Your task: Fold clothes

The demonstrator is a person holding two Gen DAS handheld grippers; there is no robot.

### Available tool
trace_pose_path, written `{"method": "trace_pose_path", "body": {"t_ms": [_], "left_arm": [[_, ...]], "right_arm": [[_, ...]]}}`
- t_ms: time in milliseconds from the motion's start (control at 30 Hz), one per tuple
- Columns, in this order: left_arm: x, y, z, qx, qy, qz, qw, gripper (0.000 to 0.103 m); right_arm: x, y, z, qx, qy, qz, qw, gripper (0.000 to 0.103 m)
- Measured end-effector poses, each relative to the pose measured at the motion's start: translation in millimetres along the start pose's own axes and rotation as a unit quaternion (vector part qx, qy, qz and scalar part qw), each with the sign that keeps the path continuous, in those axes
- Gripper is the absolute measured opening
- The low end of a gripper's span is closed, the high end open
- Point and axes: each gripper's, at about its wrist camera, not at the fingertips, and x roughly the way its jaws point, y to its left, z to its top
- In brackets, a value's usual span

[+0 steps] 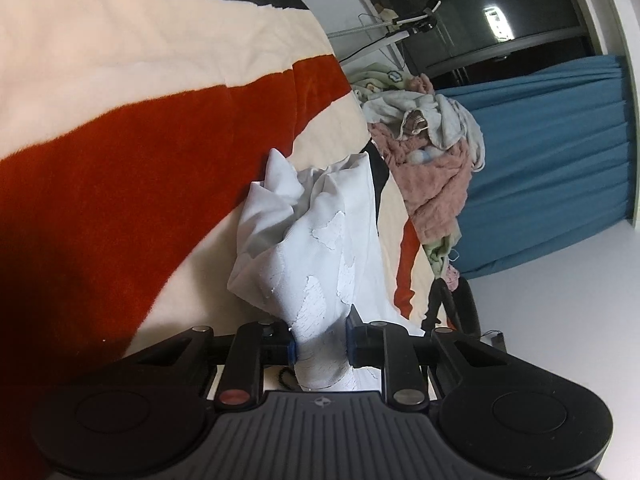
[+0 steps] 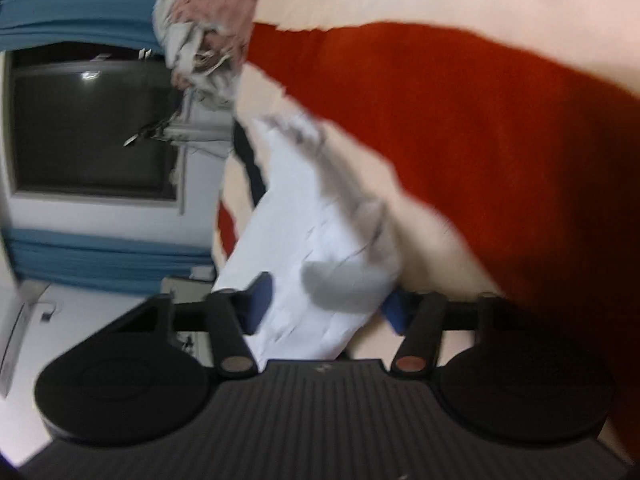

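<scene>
The left gripper [image 1: 320, 340] is clamped on a bunched edge of the white garment [image 1: 316, 240]. The right gripper [image 2: 324, 304] is also clamped on the garment [image 2: 320, 248], though that view is blurred. The garment lies on the cream-and-red blanket [image 1: 120, 140]. A clothes pile [image 1: 432, 152] sits at the blanket's far edge; open blanket extends alongside.

white garment [image 1: 316, 248]: 1 | grippers: 2 | blanket [image 1: 120, 168]: 1 | clothes pile [image 1: 432, 152]: 1
</scene>
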Motion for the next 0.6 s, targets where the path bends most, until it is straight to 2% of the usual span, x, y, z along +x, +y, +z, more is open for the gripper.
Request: {"method": "trace_pose_path", "body": {"t_ms": [67, 133, 167, 200, 300, 467, 600], "left_arm": [[1, 1, 1, -0.002, 0.002, -0.002, 1.0000, 0.022], [2, 1, 2, -0.003, 0.004, -0.004, 1.0000, 0.022], [2, 2, 3, -0.004, 0.005, -0.005, 1.0000, 0.022], [-2, 1, 2, -0.008, 0.007, -0.010, 0.9999, 0.022], [-12, -2, 2, -0.019, 0.013, -0.024, 0.9994, 0.022], [-19, -50, 1, -0.028, 0.061, -0.038, 0.9970, 0.021], [-24, -88, 0, -0.036, 0.100, -0.049, 0.9932, 0.022]], "right_arm": [[-6, 6, -1, -0.016, -0.002, 0.001, 1.000, 0.040], [-13, 13, -2, -0.031, -0.004, 0.003, 1.000, 0.031], [-16, 16, -2, -0.039, -0.005, 0.003, 0.999, 0.021], [-19, 19, -3, -0.047, -0.006, 0.004, 0.999, 0.017], [-29, 28, -4, -0.070, -0.009, 0.006, 0.997, 0.015], [-58, 51, -4, -0.101, -0.014, 0.021, 0.995, 0.015], [-95, 76, 17, -0.115, -0.033, 0.032, 0.992, 0.015]]}}
